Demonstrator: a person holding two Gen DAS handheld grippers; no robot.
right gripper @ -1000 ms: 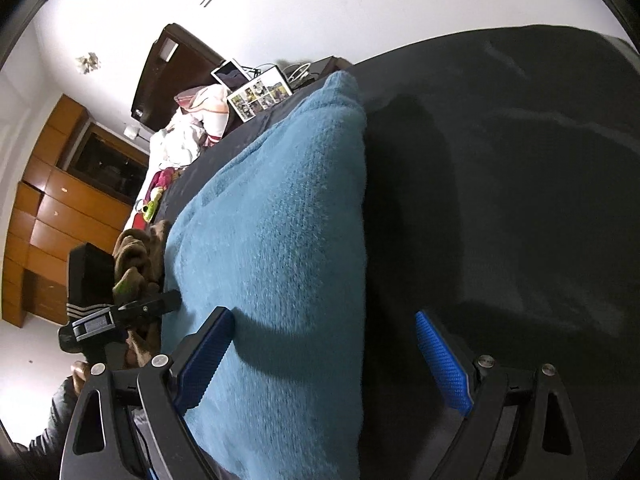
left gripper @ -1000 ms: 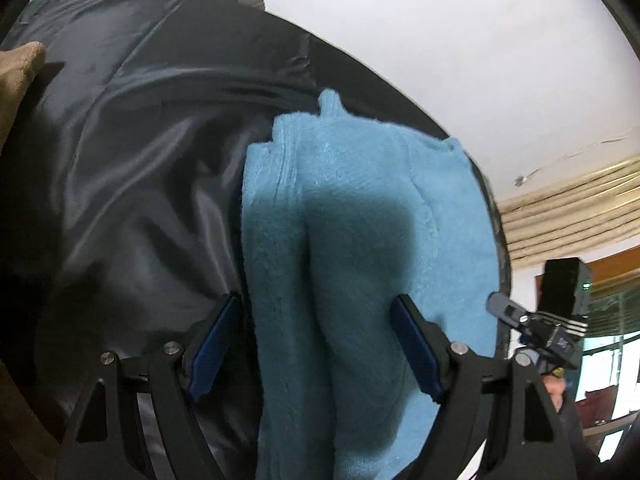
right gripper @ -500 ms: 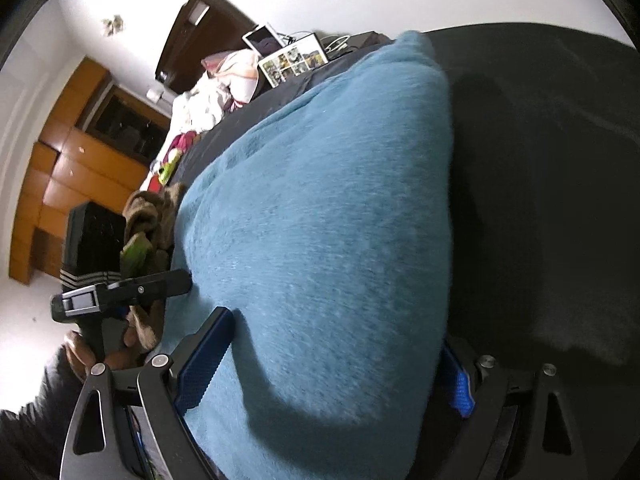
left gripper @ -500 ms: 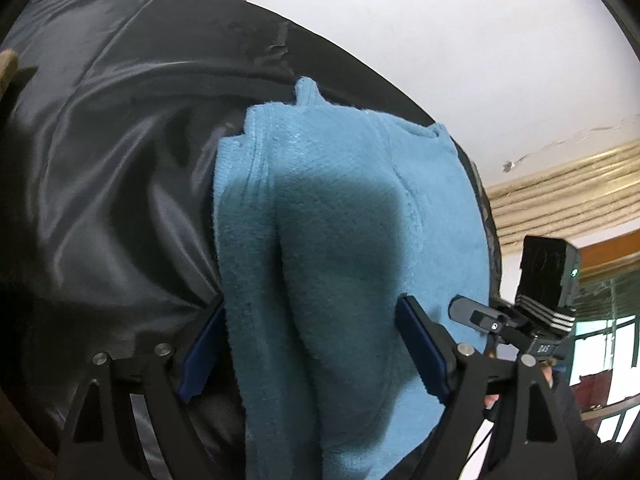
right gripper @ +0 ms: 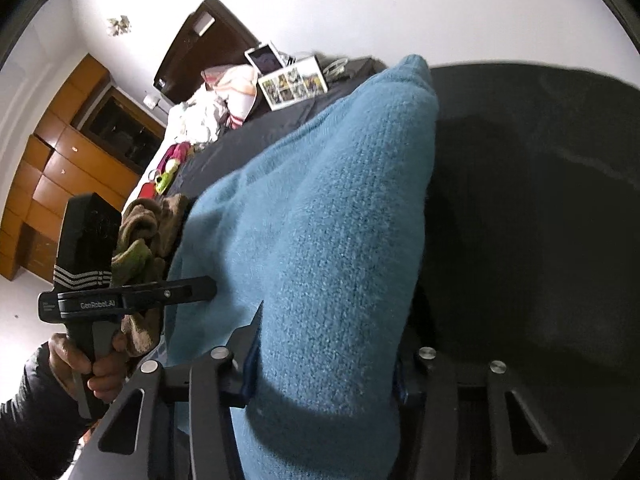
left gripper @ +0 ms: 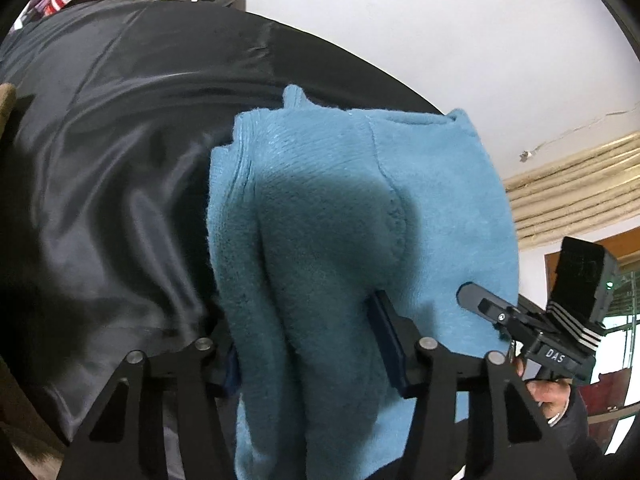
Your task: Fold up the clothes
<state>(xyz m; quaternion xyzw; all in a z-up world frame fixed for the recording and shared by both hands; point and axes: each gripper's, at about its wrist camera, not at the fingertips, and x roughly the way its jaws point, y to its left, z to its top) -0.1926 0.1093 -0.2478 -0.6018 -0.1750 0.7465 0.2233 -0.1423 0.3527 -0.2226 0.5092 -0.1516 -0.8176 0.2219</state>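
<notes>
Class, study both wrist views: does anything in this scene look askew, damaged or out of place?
Nothing looks damaged or spilled. The blue sweater is folded lengthwise but bunched, its layered edges uneven, on a wrinkled black cloth. A crumpled brown garment lies loose beside it.

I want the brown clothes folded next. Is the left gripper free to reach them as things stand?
Probably not yet: the left gripper is closing on a fold of the blue sweater, which fills its jaws. The brown clothes lie beside it, uncovered.
</notes>
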